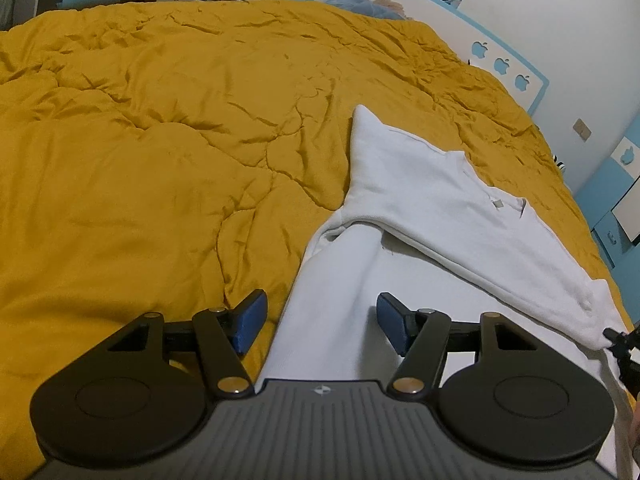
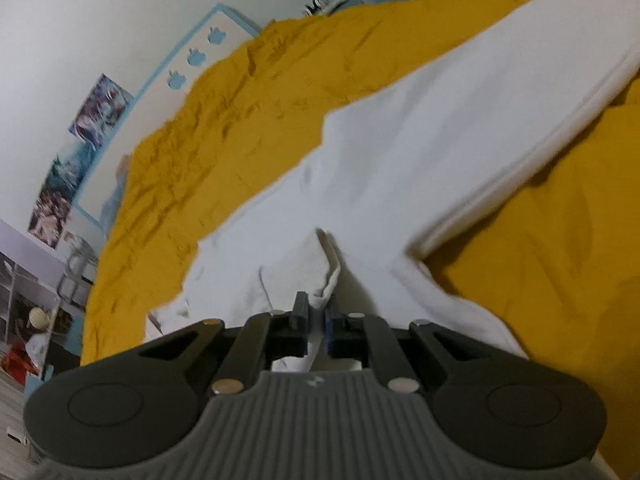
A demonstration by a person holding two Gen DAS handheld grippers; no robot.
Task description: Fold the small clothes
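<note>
- Sweatshirt (image 1: 420, 216): a white, long-sleeved top lies on the mustard quilt (image 1: 160, 140) of the bed, on the side nearer the blue-trimmed headboard (image 1: 516, 76). In the left wrist view its body runs lengthwise from just under the left tongs away toward the collar.
- One sleeve is already laid slantwise across the chest, from the far shoulder down to a cuff (image 1: 596, 320) at the garment's right-hand edge.
- Right tongs (image 2: 318, 320): clenched on that cuff end. In the right wrist view a bunched ridge of white cloth rises between the blue pads (image 2: 329, 330), and the left wrist view shows the black tips at the sleeve's end. The picture is blurred, so I cannot tell how much cloth is in the pinch.
- Left tongs (image 1: 320, 320): released, jaws standing wide with nothing between them. They hover above the near hem, straddling the garment's left edge, with one blue pad over the quilt and the other over white cloth.
- Relation that matters: the held sleeve stretches out ahead of the right tongs, so that hand is the nearer one for carrying the sleeve. The fold, as I judge it, runs across the body's long axis toward the side under the left tongs.
- Left tongs look placed to pin or take the hem once the sleeve lies flat. That is a guess.
</note>
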